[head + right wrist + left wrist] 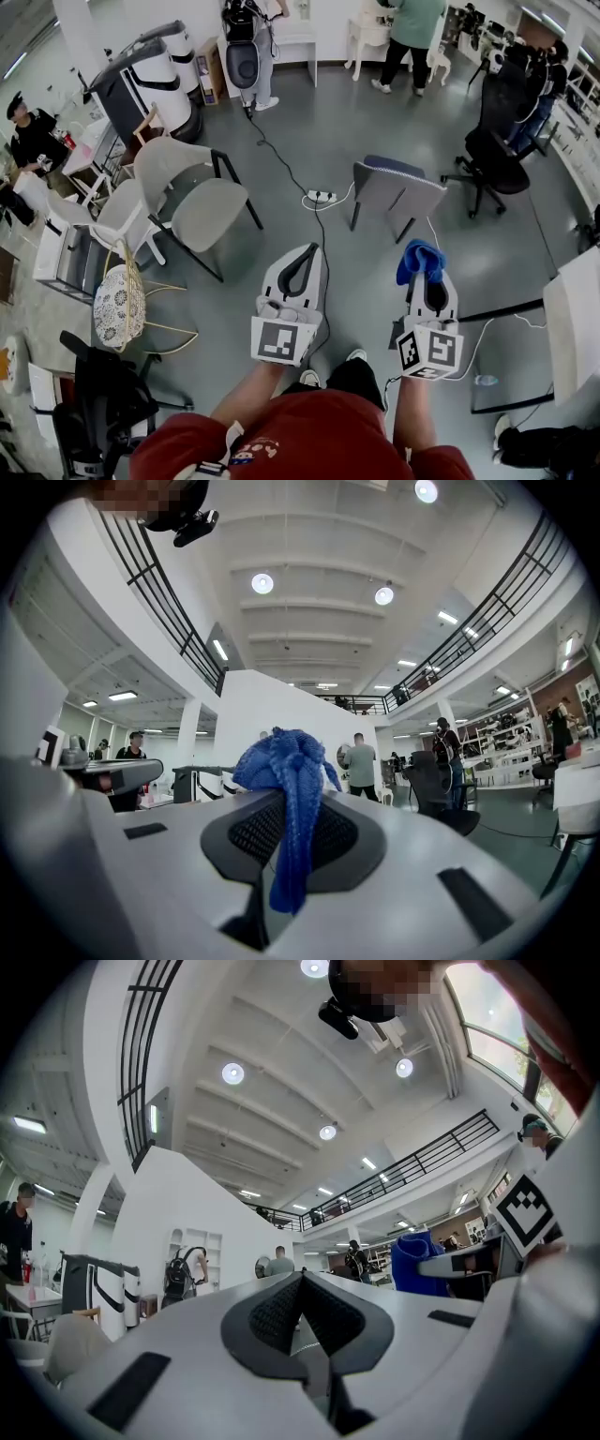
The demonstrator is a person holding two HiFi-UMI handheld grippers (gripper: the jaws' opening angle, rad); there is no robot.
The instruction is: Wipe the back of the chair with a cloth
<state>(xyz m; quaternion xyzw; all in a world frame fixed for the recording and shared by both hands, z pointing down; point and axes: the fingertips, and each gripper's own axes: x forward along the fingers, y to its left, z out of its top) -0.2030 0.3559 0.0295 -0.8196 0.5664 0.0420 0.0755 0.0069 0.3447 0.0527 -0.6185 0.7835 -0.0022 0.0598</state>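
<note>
A grey chair [397,191] stands on the floor ahead, its back turned toward me. My right gripper [424,269] is held low in front of my body, shut on a bunched blue cloth [419,258]. In the right gripper view the cloth [286,761] bulges over the tips of the right gripper [291,803] and a strand hangs down between the pads. Beside it, my left gripper [302,265] is shut with nothing in it. The left gripper view shows the left gripper [302,1286] aimed up at the ceiling, with the blue cloth [412,1262] off to the right.
A beige chair [192,192] and white chairs stand at left, with a wicker chair [117,305] nearer. A power strip [321,197] and its cable run across the floor between the chairs. A black office chair [492,155] is at right, by a white table edge [572,319]. People stand at the back.
</note>
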